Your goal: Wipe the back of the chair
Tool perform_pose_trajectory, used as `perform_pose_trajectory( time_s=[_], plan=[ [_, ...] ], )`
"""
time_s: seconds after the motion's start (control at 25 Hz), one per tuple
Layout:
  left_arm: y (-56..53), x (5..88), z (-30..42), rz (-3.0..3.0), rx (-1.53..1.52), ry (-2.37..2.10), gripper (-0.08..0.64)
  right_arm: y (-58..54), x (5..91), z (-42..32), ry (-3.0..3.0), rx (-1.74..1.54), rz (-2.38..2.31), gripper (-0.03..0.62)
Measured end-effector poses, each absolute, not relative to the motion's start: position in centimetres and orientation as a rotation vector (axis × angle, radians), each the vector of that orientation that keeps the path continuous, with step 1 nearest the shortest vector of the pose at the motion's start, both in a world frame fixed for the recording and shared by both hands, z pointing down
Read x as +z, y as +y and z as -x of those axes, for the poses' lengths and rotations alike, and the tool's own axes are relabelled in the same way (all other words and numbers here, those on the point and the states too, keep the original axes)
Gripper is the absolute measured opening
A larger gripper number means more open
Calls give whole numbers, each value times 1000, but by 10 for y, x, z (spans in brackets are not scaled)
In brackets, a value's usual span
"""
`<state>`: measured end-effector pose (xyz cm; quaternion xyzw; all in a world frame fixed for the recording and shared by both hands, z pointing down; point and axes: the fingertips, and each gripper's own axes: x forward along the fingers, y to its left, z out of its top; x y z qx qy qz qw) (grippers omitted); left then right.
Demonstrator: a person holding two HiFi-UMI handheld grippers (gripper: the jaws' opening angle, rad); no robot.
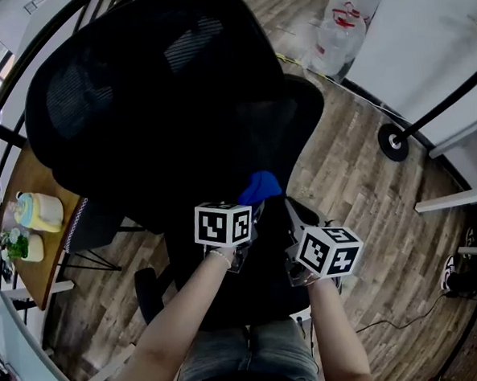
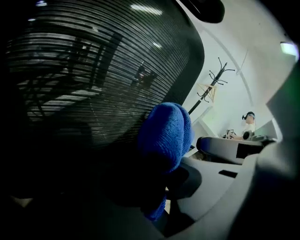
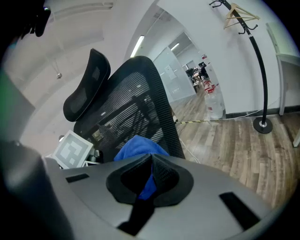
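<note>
A black mesh office chair [image 1: 152, 94] stands right in front of me, its back [image 2: 93, 79] turned to me and its headrest [image 3: 86, 89] on top. A bunched blue cloth [image 1: 260, 186] rests against the lower part of the back. My left gripper [image 2: 161, 197] is shut on the blue cloth [image 2: 164, 136], which bulges out of it onto the mesh. My right gripper [image 3: 150, 171] is close beside it on the right, its pads shut with a strip of the same cloth [image 3: 138, 146] between them. The left gripper's marker cube [image 3: 72, 150] shows in the right gripper view.
A wooden desk [image 1: 33, 263] with bottles stands at the left beside a curved black rail. Large water bottles [image 1: 337, 27] stand on the floor at the back right. A coat stand [image 3: 260, 70] has its base [image 1: 393, 141] on the wood floor by white furniture [image 1: 422, 37].
</note>
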<state>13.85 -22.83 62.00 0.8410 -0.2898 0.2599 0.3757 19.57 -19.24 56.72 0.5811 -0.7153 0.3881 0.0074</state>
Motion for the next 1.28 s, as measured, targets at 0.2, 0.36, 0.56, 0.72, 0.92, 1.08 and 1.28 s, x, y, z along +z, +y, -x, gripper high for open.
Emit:
perform_pose_trajectory(
  time_s=[0.2,0.36,0.56,0.72,0.92,1.08,1.28],
  plan=[
    [-234,622,-104,-2117,648,-808,117,-196,570,-170,-2264,1216,-1744,29],
    [-237,622,-71,-2080,620,-873,117,-200,571,-144,-2293,1216,-1672,29],
    [-240,625,-26,-2029,597,-955,117,-206,570,-111,-2328,1204,-1590,29],
    [-242,626,13,-1977,559,-1032,117,-210,567,-82,-2359,1189,-1516,29],
    [-242,623,61,-1921,503,-1124,117,-209,564,-49,-2392,1171,-1432,29],
    [-241,618,98,-1882,461,-1190,117,-208,560,-19,-2415,1159,-1365,29],
    [-240,616,137,-1842,418,-1250,117,-206,560,16,-2441,1150,-1286,29]
  ],
)
